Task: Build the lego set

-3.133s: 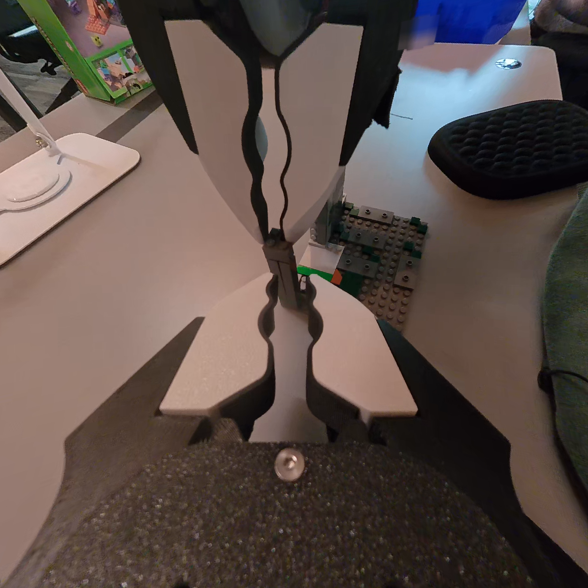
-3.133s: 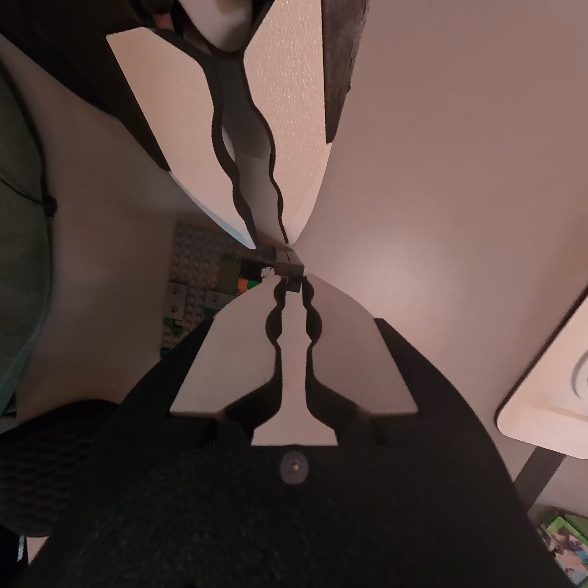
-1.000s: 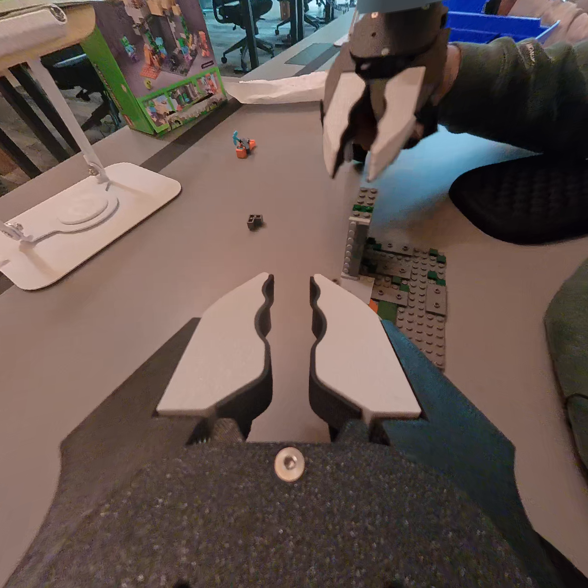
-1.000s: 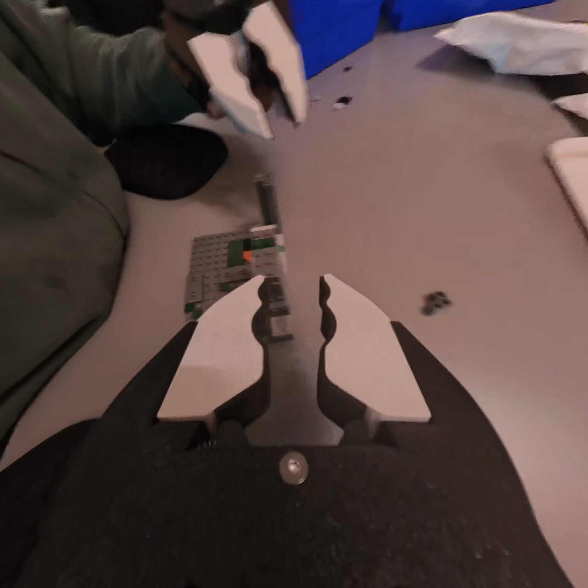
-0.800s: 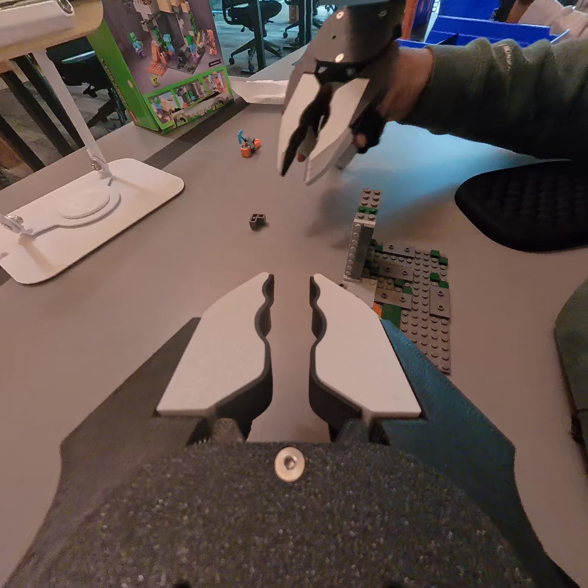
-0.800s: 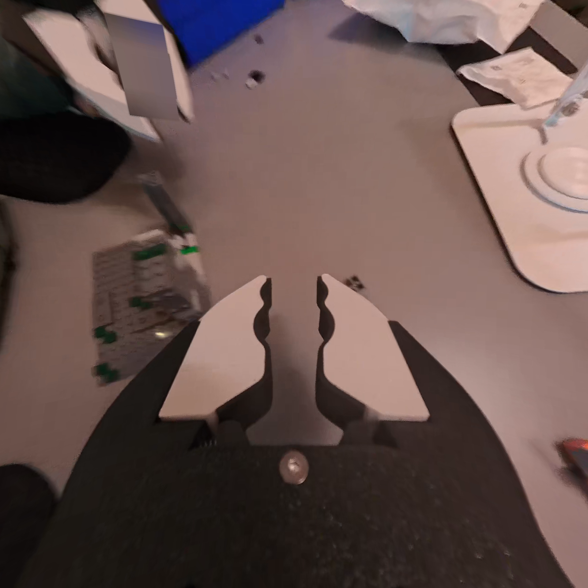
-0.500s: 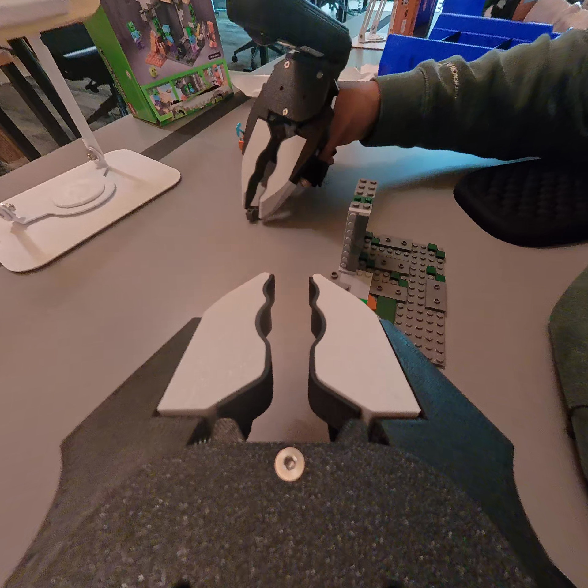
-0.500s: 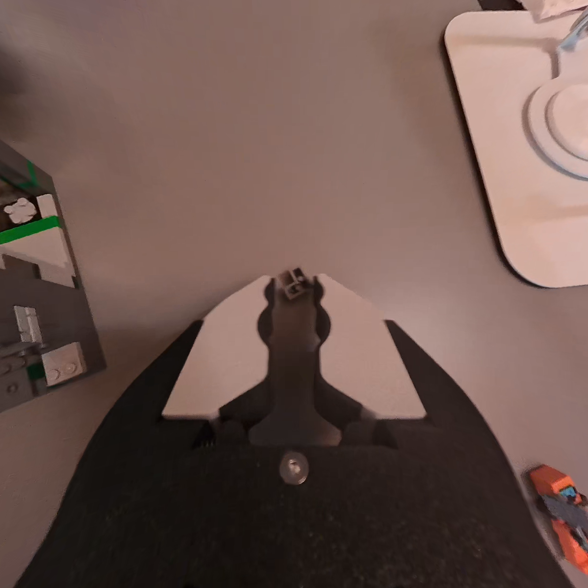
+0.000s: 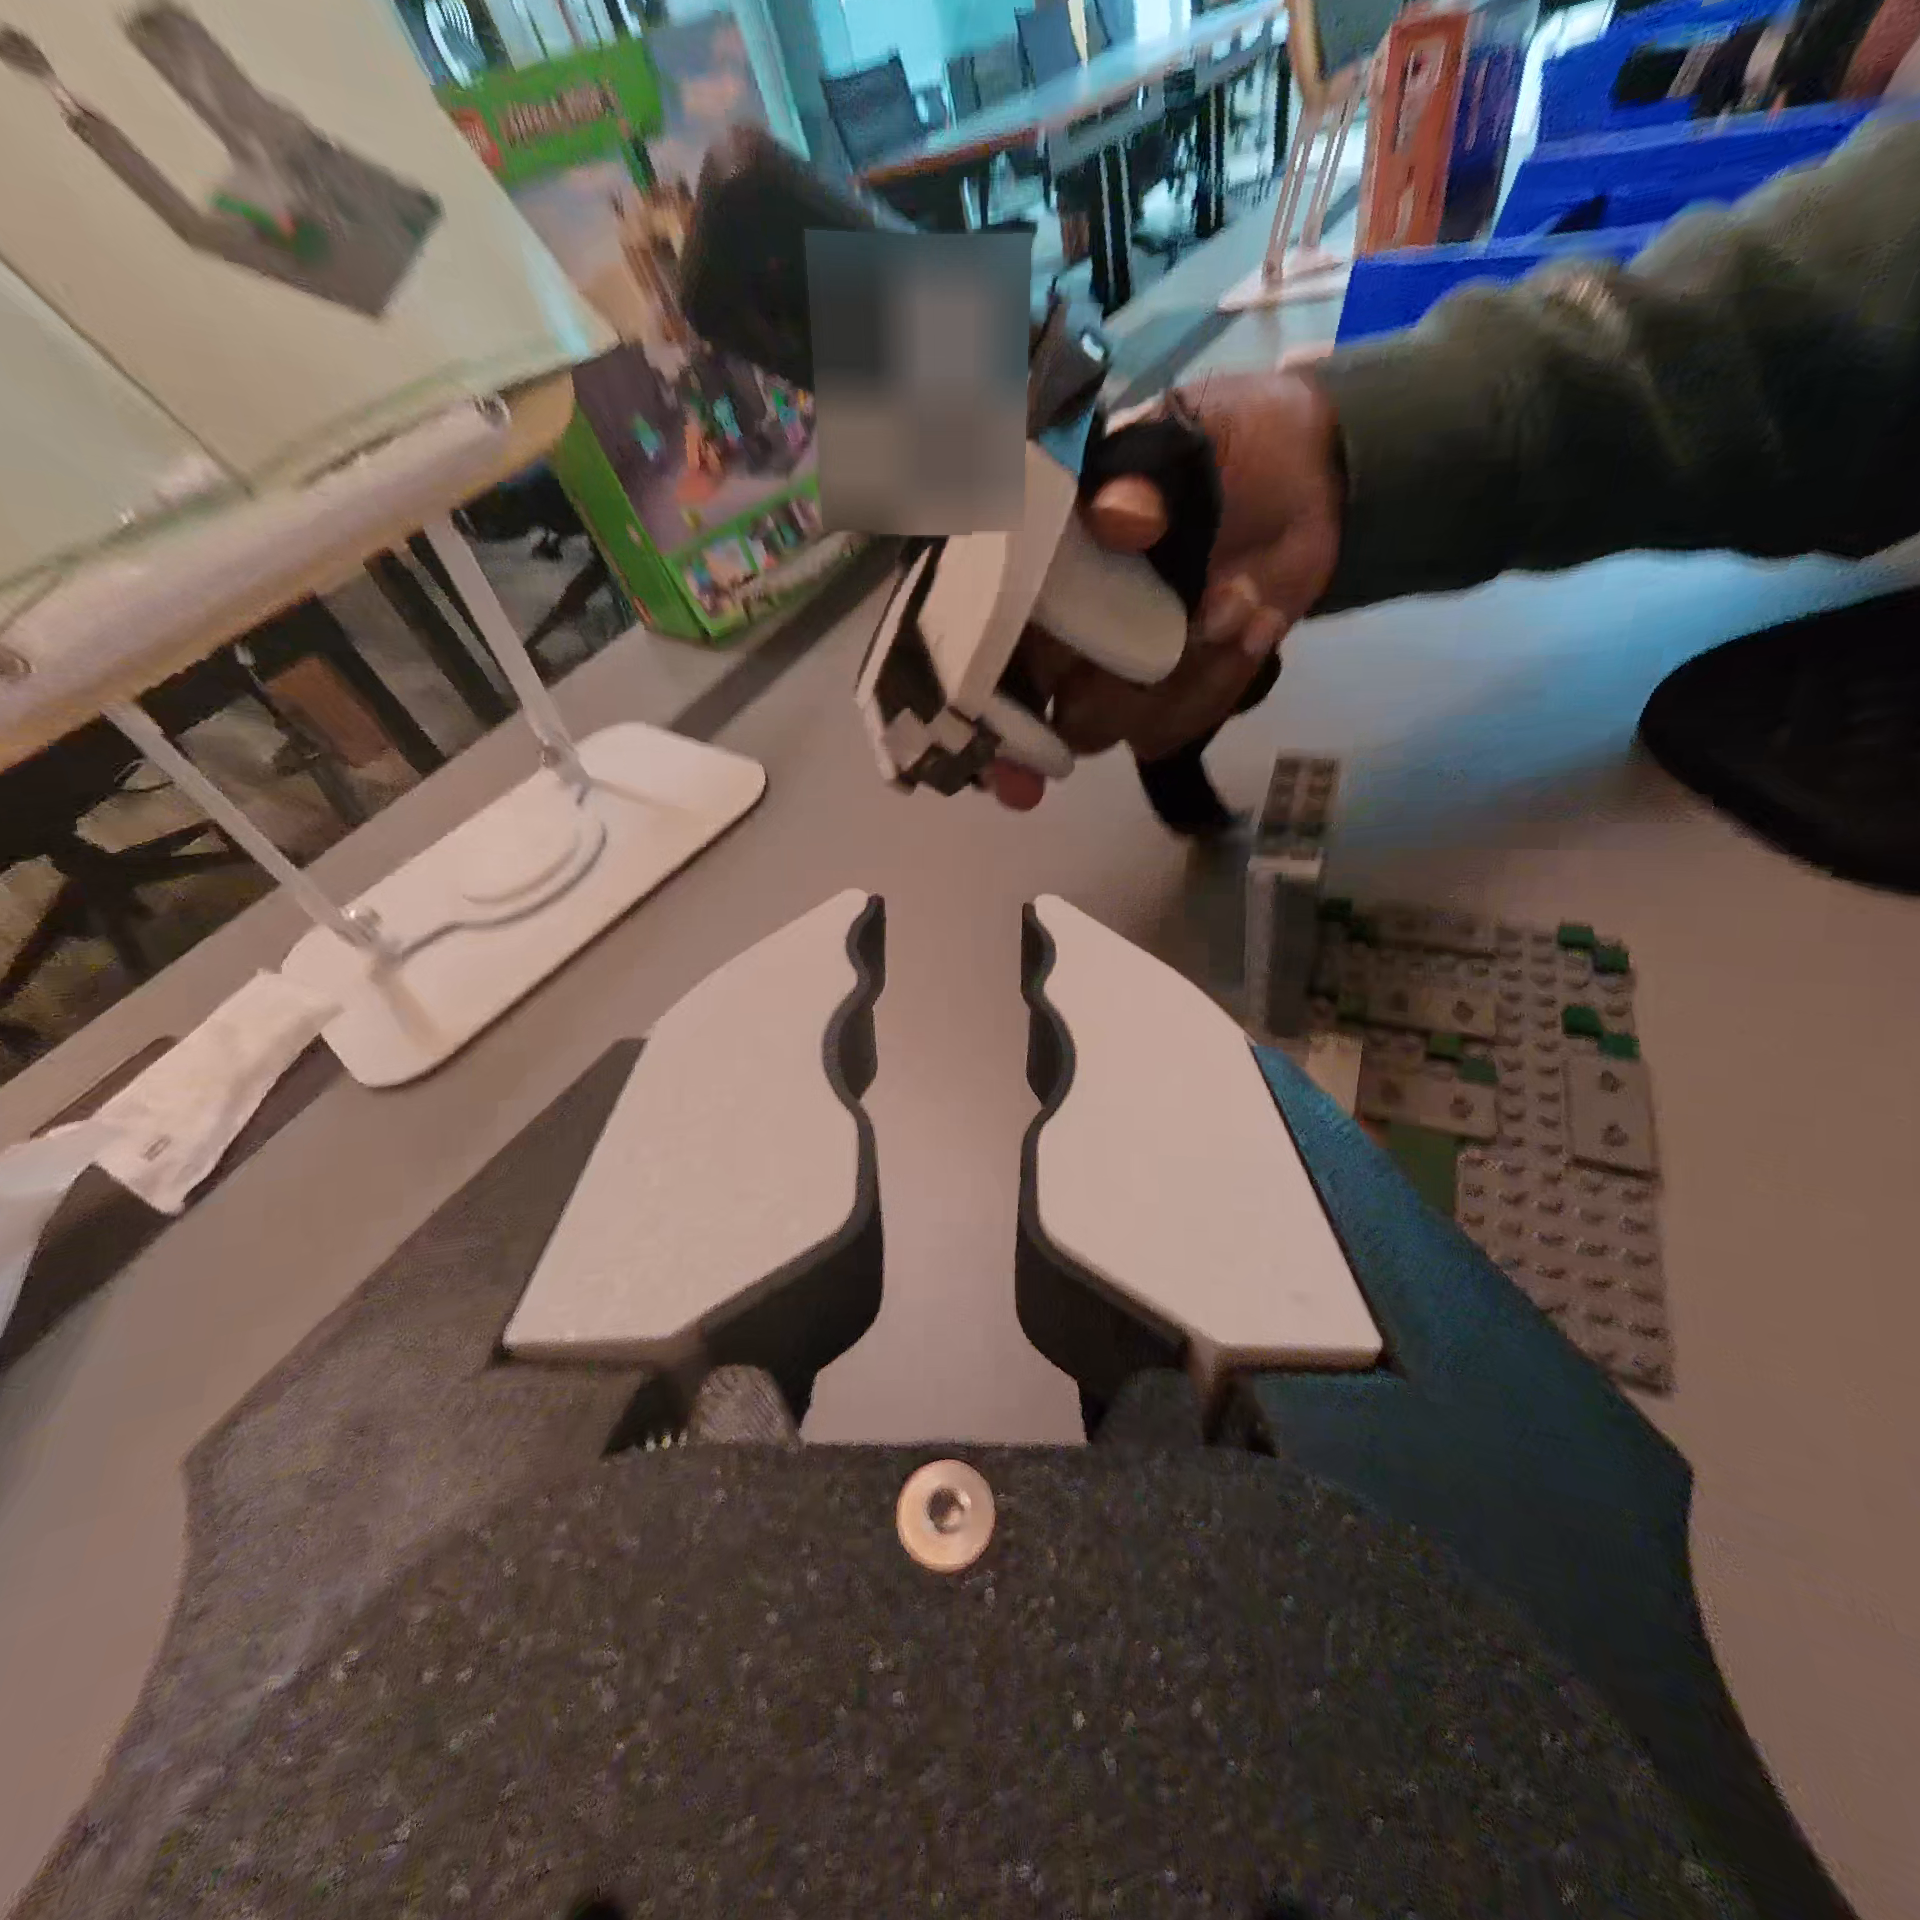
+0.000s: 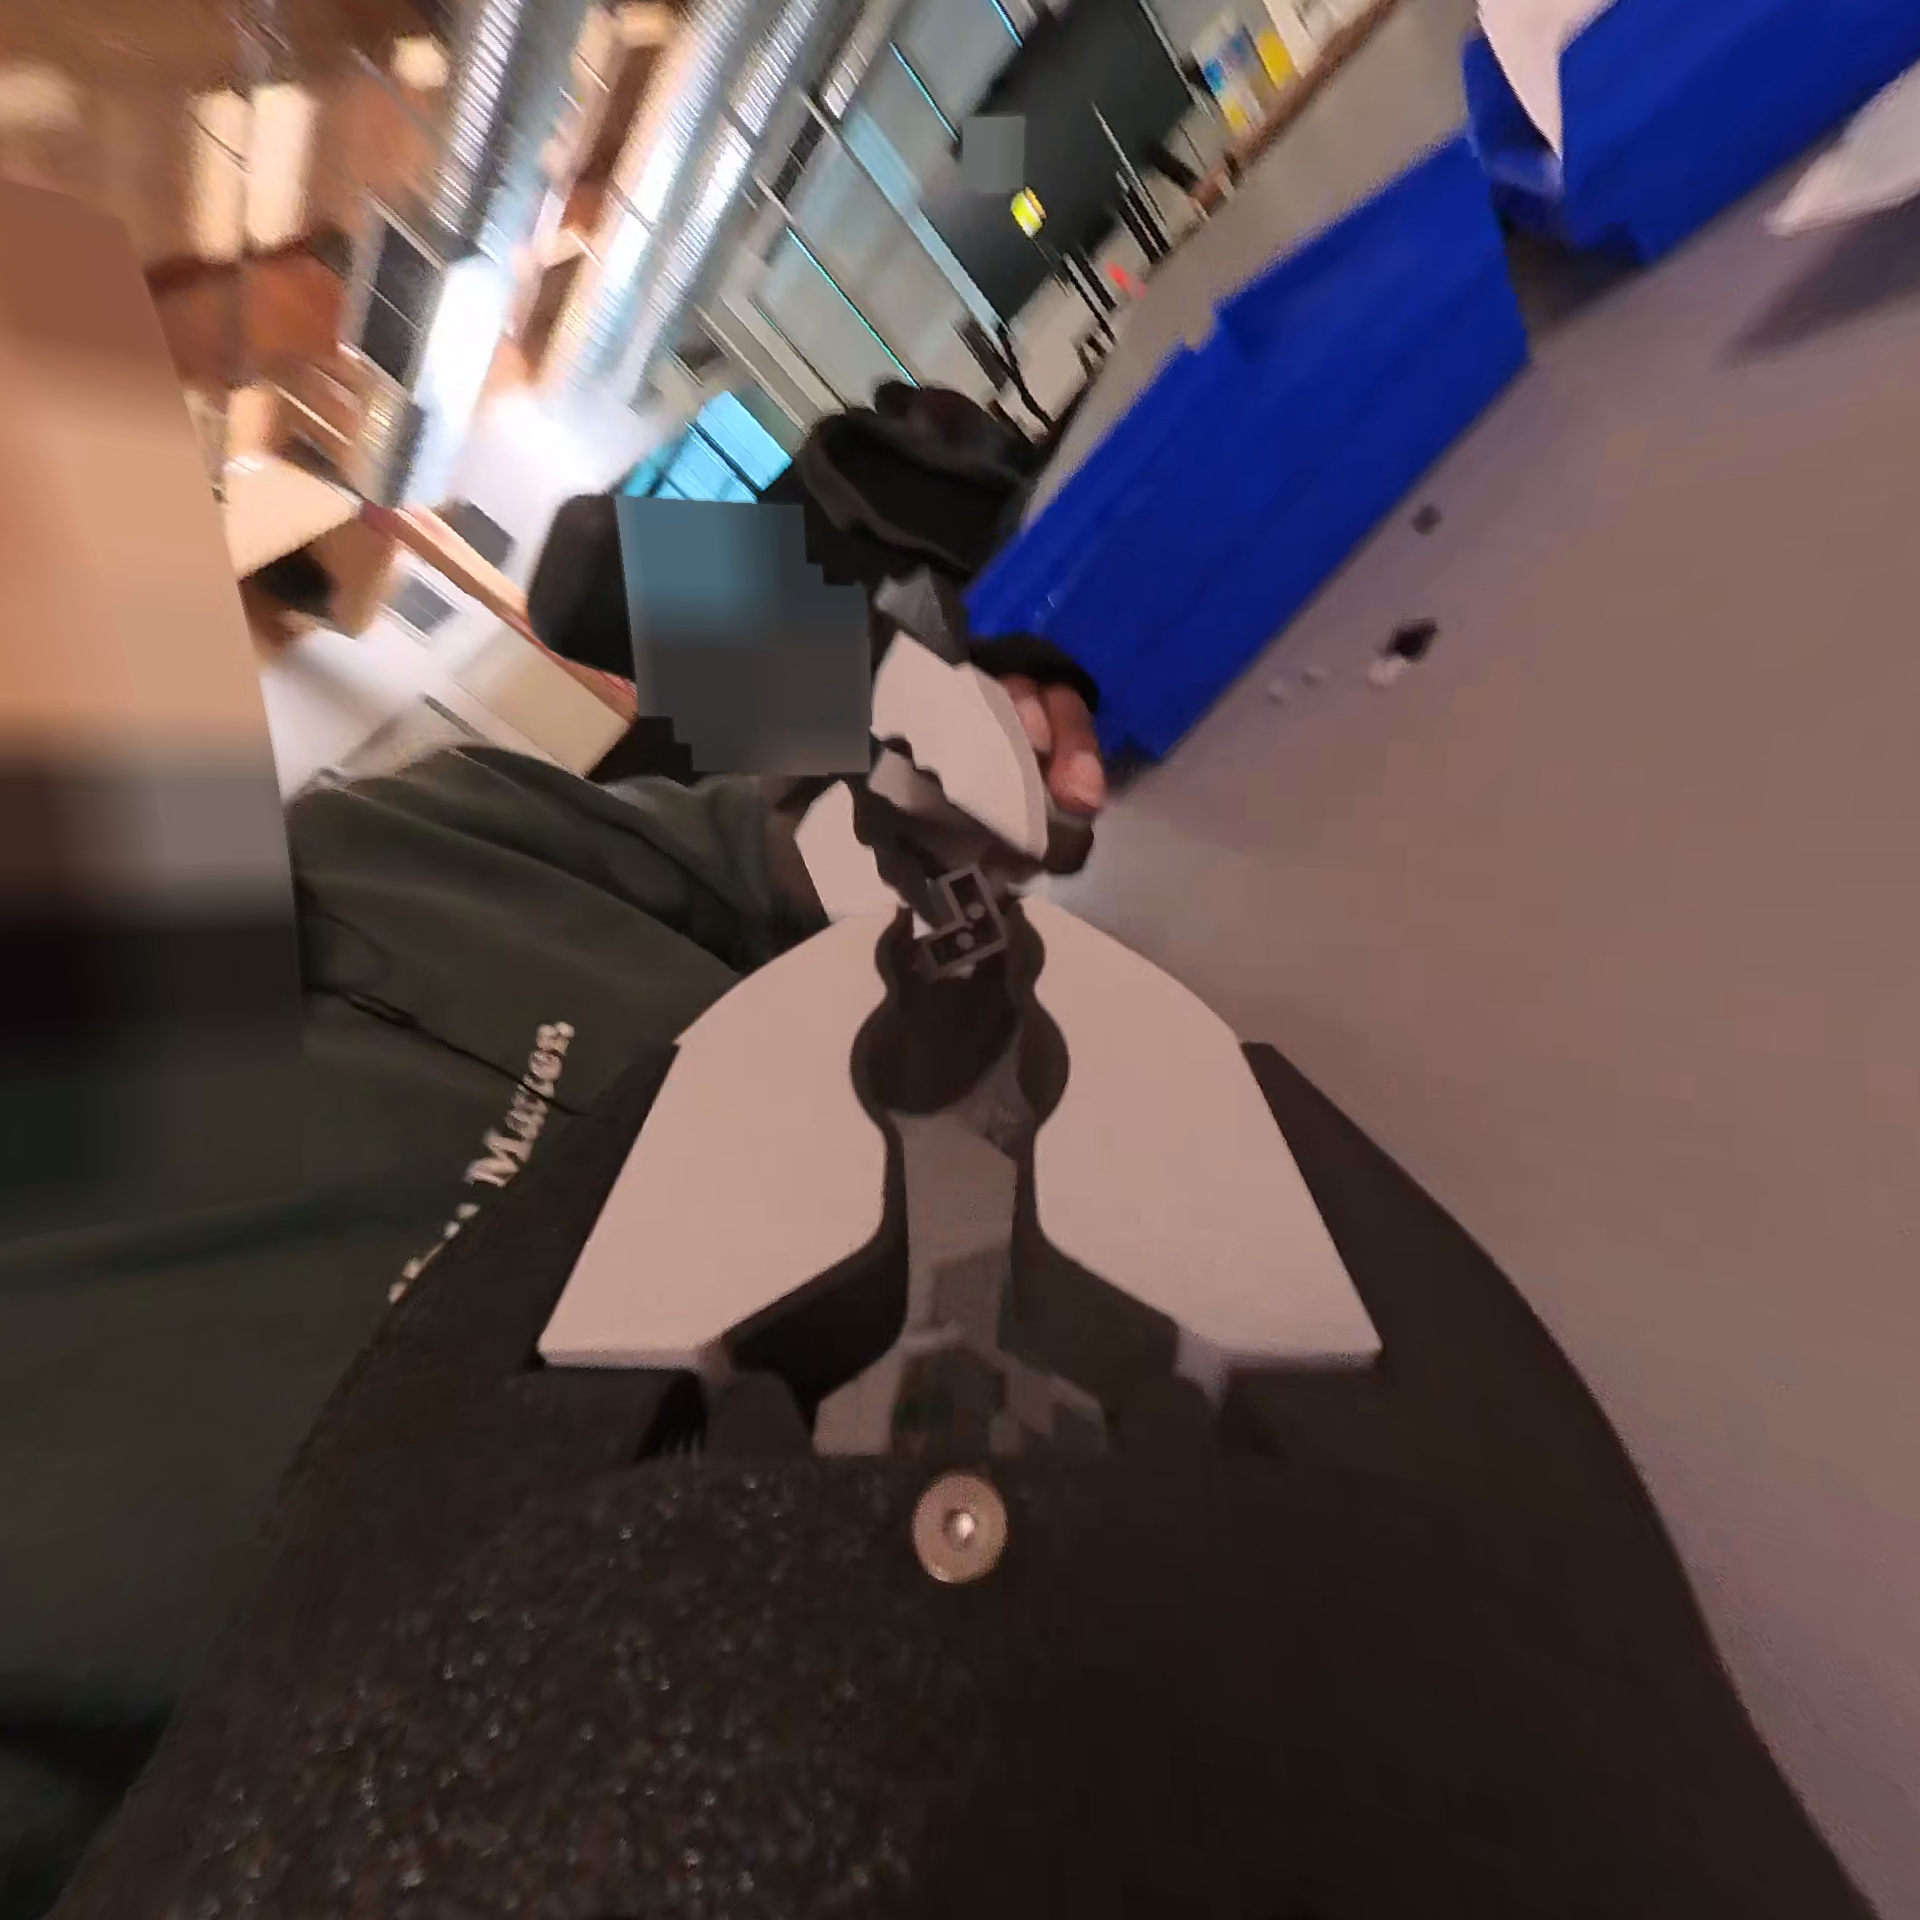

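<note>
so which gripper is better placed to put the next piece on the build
Right. The right gripper is shut on the small dark brick, lifted off the table. The left gripper is open and empty beside the build.

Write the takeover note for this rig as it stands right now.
Right gripper: shut on a small dark grey piece, lifted off the table, fingers pinching it at the tips.
Left gripper: open, empty, low over the grey table.
Grey baseplate build lies flat right of the left gripper, a grey column standing at its far-left corner.
Instruction sheet on the white stand, far left.
Done: piece picked.
Left: seat it on the build, continue.
</note>
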Available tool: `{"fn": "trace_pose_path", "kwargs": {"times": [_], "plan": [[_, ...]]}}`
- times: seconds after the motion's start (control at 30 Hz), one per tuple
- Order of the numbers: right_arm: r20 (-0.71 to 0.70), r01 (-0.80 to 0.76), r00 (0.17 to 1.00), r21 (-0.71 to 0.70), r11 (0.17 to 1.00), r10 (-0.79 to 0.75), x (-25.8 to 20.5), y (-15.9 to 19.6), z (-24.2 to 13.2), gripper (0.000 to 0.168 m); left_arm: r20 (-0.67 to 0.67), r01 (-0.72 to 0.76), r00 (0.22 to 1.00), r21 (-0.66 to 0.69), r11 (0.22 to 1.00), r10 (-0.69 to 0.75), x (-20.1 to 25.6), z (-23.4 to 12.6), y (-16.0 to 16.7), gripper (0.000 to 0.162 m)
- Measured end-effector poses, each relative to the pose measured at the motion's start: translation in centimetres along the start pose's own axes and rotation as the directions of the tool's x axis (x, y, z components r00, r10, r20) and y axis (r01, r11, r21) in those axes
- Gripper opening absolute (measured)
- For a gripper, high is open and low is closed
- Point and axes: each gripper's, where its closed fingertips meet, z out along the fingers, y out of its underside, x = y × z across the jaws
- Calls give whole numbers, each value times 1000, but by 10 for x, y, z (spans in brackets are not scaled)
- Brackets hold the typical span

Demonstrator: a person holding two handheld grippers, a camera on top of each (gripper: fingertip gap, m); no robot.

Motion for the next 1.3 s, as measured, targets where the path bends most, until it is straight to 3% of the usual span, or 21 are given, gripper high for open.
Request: {"fn": "trace_pose_path", "kwargs": {"times": [0.17, 0.33, 0.67, 0.97, 1.3], "plan": [[89, 128, 986, 126, 984, -140, -34, -30, 11, 17, -120, 308, 949, 144, 940, -292, -3, -7, -44, 23], [32, 333, 939, 165, 928, -343, -52, -36, 16, 17, -268, 563, 819, 196, 803, -508, -10, -15, -64, 18], [-84, 557, 830, 183, 810, -552, -72, -37, 17, 17, -492, 750, 629, 179, 637, -602, 2, -18, -83, 19], [-178, 638, 769, 149, 755, -615, -69, -34, 14, 17, -488, 723, 654, 179, 668, -577, 3, -15, -82, 9], [-248, 734, 657, -4, 679, -712, -65, -24, 17, 13, -424, 595, 746, 79, 800, -513, 9, -19, -71, 6]]}}
